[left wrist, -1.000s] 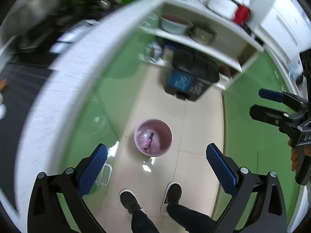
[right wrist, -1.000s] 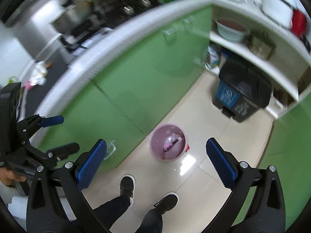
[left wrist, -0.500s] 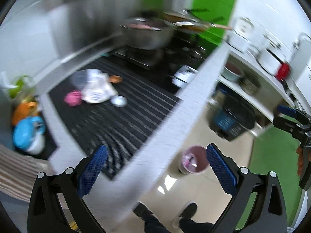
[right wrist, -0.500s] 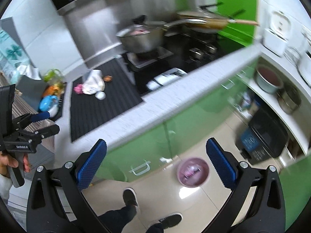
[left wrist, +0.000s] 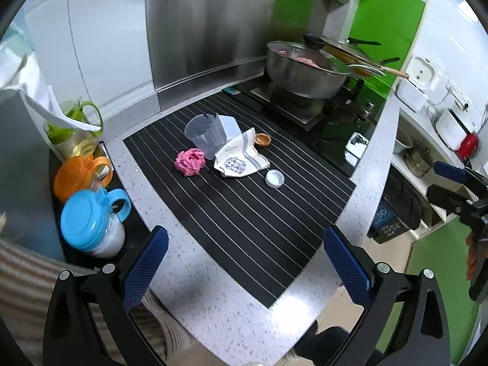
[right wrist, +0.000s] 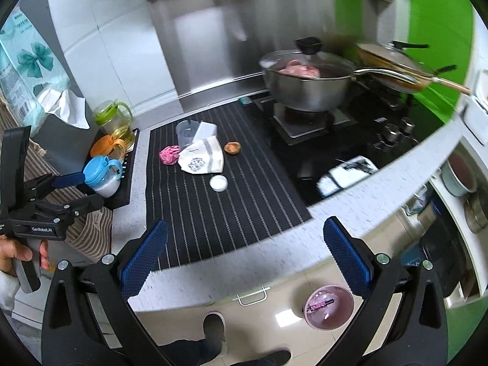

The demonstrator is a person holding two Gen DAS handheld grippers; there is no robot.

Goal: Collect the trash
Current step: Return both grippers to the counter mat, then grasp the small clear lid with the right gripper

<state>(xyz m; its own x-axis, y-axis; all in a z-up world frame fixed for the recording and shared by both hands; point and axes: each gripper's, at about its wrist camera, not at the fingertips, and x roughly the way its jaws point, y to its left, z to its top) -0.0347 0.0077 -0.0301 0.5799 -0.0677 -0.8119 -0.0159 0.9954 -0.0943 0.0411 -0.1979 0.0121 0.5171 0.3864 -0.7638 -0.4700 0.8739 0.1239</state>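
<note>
Trash lies on the black striped mat (left wrist: 244, 213): a crumpled pink wad (left wrist: 189, 161), a white printed paper bag (left wrist: 239, 157), a clear plastic cup (left wrist: 204, 132), a small white lid (left wrist: 274, 178) and a brown piece (left wrist: 263, 139). The same pieces show in the right wrist view: wad (right wrist: 169, 154), bag (right wrist: 201, 157), cup (right wrist: 186, 132), lid (right wrist: 218, 182). A pink trash bin (right wrist: 328, 306) stands on the floor below the counter. My left gripper (left wrist: 244, 268) is open and empty above the counter's front edge. My right gripper (right wrist: 244, 259) is open and empty, further back over the edge.
A steel pot (left wrist: 302, 71) and a pan (left wrist: 350, 58) sit on the stove at the back right. Jars with blue (left wrist: 88, 222), orange (left wrist: 77, 177) and green (left wrist: 73, 128) lids stand on the left. A dark two-part bin (left wrist: 393, 210) stands on the floor right.
Both grippers have swung up from the floor and the pink bin to face the counter. The trash on the striped mat has come into view. Both stay open.
</note>
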